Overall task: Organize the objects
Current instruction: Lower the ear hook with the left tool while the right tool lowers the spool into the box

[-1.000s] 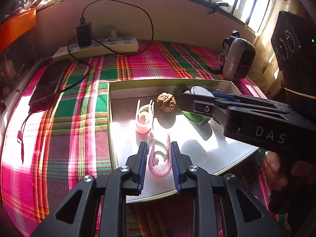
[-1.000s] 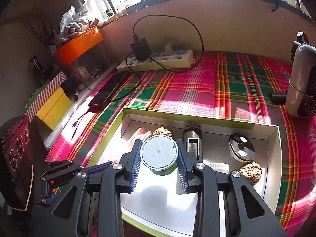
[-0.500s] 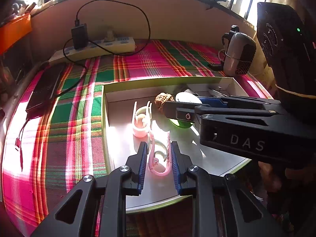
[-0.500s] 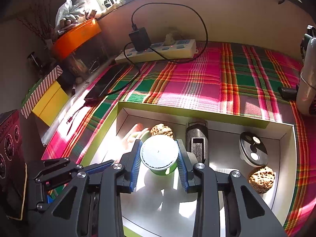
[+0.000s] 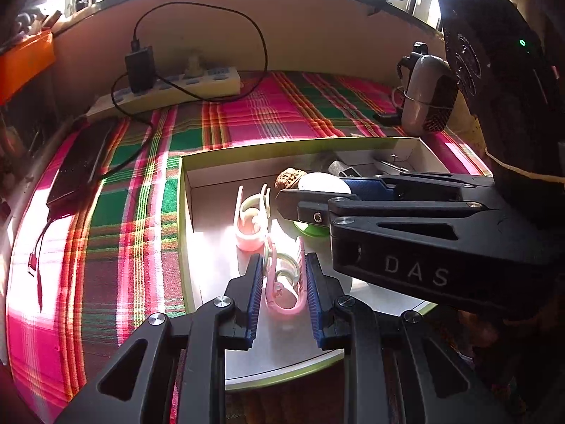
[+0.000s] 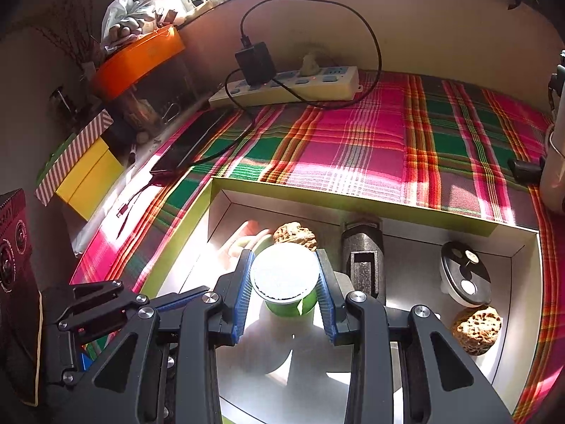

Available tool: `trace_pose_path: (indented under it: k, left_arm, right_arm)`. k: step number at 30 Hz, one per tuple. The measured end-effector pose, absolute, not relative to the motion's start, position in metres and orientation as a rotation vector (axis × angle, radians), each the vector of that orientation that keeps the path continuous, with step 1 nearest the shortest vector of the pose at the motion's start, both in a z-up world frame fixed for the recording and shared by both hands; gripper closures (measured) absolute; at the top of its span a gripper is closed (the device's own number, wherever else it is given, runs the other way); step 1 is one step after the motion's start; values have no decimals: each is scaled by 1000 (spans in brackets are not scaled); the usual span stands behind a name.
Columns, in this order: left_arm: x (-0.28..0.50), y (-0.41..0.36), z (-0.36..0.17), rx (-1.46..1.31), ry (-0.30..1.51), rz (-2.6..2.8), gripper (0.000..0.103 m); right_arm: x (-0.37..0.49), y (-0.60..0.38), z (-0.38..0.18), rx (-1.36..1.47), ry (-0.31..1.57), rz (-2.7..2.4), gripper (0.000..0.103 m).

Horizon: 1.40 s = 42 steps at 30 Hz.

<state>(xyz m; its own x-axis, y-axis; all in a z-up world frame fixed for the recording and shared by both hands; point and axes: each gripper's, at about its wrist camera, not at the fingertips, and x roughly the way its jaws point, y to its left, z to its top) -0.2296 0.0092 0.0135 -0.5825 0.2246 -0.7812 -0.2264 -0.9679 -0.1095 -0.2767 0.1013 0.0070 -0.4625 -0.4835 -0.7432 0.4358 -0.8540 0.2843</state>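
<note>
A shallow box with a lime-green rim (image 5: 182, 190) (image 6: 353, 194) sits on the plaid cloth. My left gripper (image 5: 280, 265) is shut on a pink clip (image 5: 284, 289) above the box's near left part. A second pink clip (image 5: 250, 219) stands just beyond it. My right gripper (image 6: 284, 265) is shut on a green cup with a white foil lid (image 6: 284, 277), held above the box floor. The right gripper also shows in the left wrist view (image 5: 388, 208), with the cup's white lid (image 5: 323, 183) partly hidden behind it.
In the box lie two walnuts (image 6: 293, 235) (image 6: 476, 328), a dark block (image 6: 362, 251) and a round black-lidded container (image 6: 464, 275). A power strip with charger (image 6: 289, 84), a phone (image 6: 190, 141), a small heater (image 5: 427, 99) and yellow and orange boxes (image 6: 88, 176) surround the cloth.
The right gripper has lifted the green cup off the box floor. The left gripper has stayed shut on the pink clip and risen slightly.
</note>
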Motion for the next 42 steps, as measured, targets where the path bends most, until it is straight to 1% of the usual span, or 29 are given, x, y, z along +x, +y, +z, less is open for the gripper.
trace_pose_path:
  k: [7,37,42]
  left_arm:
    - [-232,11,13,-1277,19,2597,81]
    - [-234,12,11,-1295,69,2607,81]
    - [-234,12,11,-1296,77,2606,80]
  right_arm:
    - [-278,99,7,1184,-53,-2312,68]
    - [-280,103,5,1184,-94,-2322,68]
    - [-279,102,6,1188,-87,-2321,66]
